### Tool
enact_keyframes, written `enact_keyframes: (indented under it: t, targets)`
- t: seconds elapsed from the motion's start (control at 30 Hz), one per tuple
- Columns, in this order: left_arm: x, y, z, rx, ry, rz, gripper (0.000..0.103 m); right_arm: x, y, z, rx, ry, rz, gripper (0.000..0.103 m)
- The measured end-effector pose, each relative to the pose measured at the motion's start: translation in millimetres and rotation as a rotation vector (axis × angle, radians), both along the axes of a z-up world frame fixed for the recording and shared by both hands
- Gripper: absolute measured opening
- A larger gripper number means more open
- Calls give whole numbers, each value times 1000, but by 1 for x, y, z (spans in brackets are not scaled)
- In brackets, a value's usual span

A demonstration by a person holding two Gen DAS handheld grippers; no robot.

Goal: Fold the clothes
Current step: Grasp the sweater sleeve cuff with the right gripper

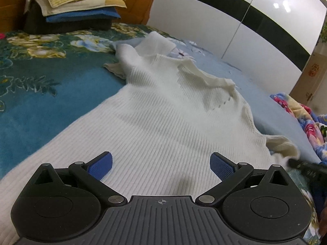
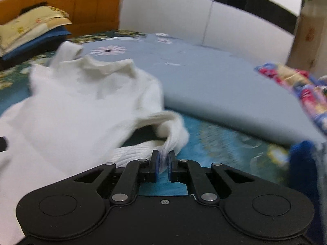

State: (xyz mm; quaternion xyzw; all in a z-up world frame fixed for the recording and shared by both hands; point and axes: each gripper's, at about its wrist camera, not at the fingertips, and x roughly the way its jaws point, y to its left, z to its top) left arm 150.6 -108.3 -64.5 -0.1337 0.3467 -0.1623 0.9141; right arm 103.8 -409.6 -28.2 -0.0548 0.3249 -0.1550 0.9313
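A white ribbed knit sweater (image 1: 159, 112) lies spread on the bed, its collar toward the far end. My left gripper (image 1: 161, 163) hovers over the sweater's lower body, jaws wide open, nothing between the blue pads. In the right wrist view the same sweater (image 2: 81, 106) is blurred, and its right sleeve (image 2: 143, 151) runs into my right gripper (image 2: 162, 159). That gripper is shut on the sleeve's end, which is lifted off the bedspread. A dark part of the right gripper (image 1: 306, 166) shows at the right edge of the left wrist view.
A teal floral bedspread (image 1: 40, 102) covers the bed, with a pale blue quilt (image 2: 214, 81) on its right half. Stacked pillows and folded bedding (image 1: 75, 6) sit by the orange headboard (image 2: 81, 0). A colourful floral cloth (image 2: 306, 94) lies at the right. White wardrobe doors (image 1: 245, 30) stand behind.
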Motion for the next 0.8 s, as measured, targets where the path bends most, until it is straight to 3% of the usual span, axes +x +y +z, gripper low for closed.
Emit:
enact_keyframes:
  t: [0.13, 0.27, 0.4, 0.47, 0.5, 0.6, 0.8]
  targets:
    - [1, -2, 0, 14, 1, -4, 103, -1, -16, 14, -135, -32, -69, 7]
    - [2, -1, -1, 11, 1, -5, 103, 3, -35, 10, -97, -3, -106, 7]
    - [3, -1, -1, 13, 1, -5, 103, -7, -41, 6, 1, -14, -109, 11]
    - [3, -1, -1, 16, 1, -5, 103, -16, -44, 9, 57, -39, -119, 23]
    - [3, -2, -1, 19, 1, -5, 103, -22, -45, 11, 89, -52, -123, 23]
    - [3, -3, -1, 26, -1, -4, 103, -34, -45, 8, 203, -53, -123, 37]
    - [1, 0, 0, 4, 1, -3, 103, -26, -26, -14, 430, -5, -56, 38]
